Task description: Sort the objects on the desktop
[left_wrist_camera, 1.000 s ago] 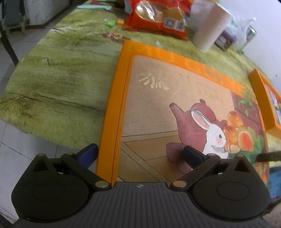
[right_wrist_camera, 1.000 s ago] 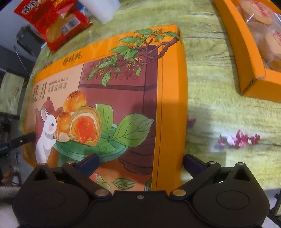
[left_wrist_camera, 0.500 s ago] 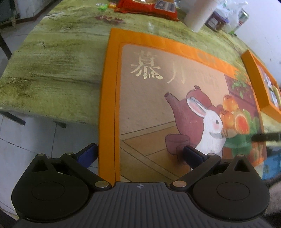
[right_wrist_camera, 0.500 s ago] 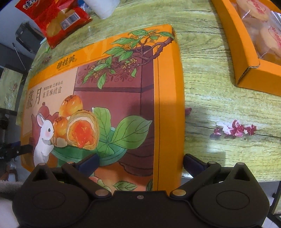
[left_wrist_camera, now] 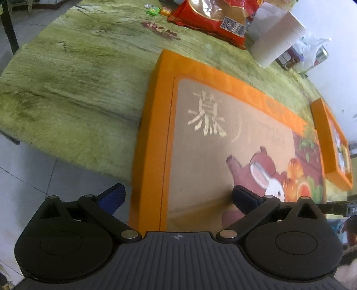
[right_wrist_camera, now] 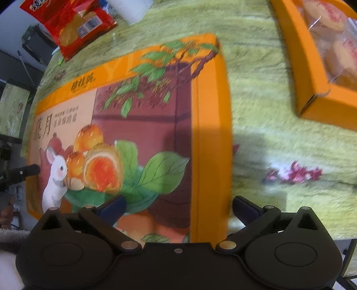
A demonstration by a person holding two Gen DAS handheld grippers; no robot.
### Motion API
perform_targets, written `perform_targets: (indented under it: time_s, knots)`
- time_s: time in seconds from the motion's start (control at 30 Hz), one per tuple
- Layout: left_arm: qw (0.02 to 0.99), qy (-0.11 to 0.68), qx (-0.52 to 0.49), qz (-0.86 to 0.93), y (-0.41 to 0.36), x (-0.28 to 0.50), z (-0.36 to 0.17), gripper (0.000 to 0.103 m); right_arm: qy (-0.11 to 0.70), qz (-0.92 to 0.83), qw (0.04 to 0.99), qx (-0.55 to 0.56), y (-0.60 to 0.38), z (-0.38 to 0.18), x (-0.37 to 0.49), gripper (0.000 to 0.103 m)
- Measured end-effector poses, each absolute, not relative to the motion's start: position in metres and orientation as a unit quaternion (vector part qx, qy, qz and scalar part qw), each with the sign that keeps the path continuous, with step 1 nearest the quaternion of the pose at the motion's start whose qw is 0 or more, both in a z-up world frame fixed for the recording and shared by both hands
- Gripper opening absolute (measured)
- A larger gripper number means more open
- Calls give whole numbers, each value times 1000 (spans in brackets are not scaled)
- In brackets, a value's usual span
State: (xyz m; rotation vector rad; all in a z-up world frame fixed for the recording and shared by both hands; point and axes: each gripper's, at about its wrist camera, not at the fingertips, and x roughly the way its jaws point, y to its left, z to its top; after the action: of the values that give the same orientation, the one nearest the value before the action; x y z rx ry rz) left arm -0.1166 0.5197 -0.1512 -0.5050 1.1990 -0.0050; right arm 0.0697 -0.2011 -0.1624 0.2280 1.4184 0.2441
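A big orange box lid (left_wrist_camera: 223,133) printed with a white rabbit and pastries lies on the green table. My left gripper (left_wrist_camera: 176,193) is open at the lid's near left corner, with the orange border between its blue fingers. My right gripper (right_wrist_camera: 177,203) is open at the lid's (right_wrist_camera: 145,111) near right corner, straddling the orange edge. Neither pair of pads presses on the lid. An open orange tray (right_wrist_camera: 312,100) of wrapped pastries sits to the right, also visible as the tray (left_wrist_camera: 323,145) in the left wrist view.
A red snack bag (left_wrist_camera: 212,15) and a white paper cup (left_wrist_camera: 274,42) stand at the back, with small candies (left_wrist_camera: 152,10) beyond. The table edge (left_wrist_camera: 67,156) drops to tiled floor on the left. Plastic bags (left_wrist_camera: 312,51) clutter the far right.
Both views have shifted and blurred. In the left view the lid and table sit further ahead than half a second ago. The fingers stay equally wide apart.
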Motion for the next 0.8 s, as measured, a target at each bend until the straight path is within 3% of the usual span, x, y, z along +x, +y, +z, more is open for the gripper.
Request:
perform_targets:
  time_s: [0.3, 0.5, 0.8]
  knots:
    - [774, 579, -255, -11, 521, -112, -156, 103, 597, 71, 784, 154, -200, -160, 100, 102]
    - [772, 594, -226, -14, 518, -107, -153, 103, 603, 95, 783, 124, -119, -151, 65, 103]
    - [770, 602, -209, -18, 522, -99, -150, 103, 608, 99, 756, 221, -87, -142, 20, 103]
